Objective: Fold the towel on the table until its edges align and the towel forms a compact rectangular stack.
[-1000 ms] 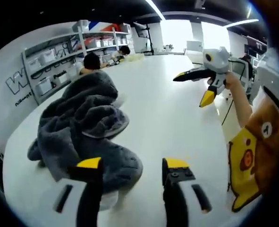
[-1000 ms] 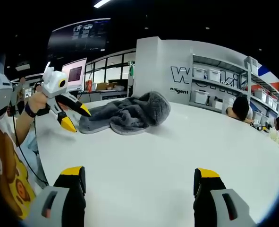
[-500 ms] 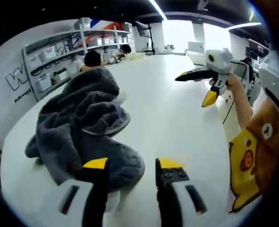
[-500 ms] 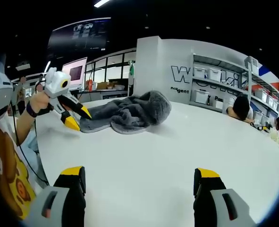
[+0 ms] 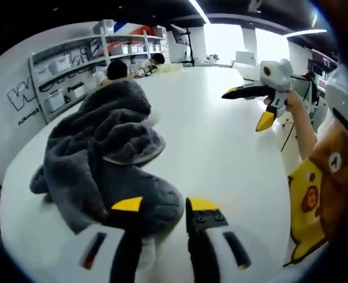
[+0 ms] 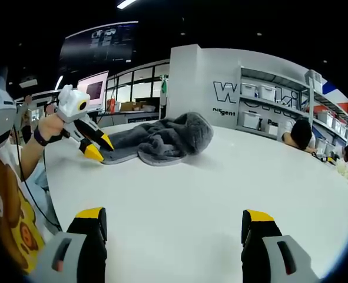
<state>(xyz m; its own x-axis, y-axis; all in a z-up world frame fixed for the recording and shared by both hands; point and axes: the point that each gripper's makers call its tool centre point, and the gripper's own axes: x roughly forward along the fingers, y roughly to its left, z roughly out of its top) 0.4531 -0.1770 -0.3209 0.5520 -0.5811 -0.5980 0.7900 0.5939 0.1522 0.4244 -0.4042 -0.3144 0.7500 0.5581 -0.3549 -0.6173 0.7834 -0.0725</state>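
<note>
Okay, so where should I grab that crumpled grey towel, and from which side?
Take the towel by the flat hem lying on the white table at its near end, just ahead of the left gripper. That thin edge juts from the heap, so open jaws could likely slide in low from the person's side and pinch it.

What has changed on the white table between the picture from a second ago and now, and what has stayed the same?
The left gripper has moved in toward the near edge of the grey towel, and its jaws have narrowed from wide apart to a smaller gap. They have not yet closed on the fabric. The towel lies crumpled as before on the table, and the right gripper stays open, away from it.
</note>
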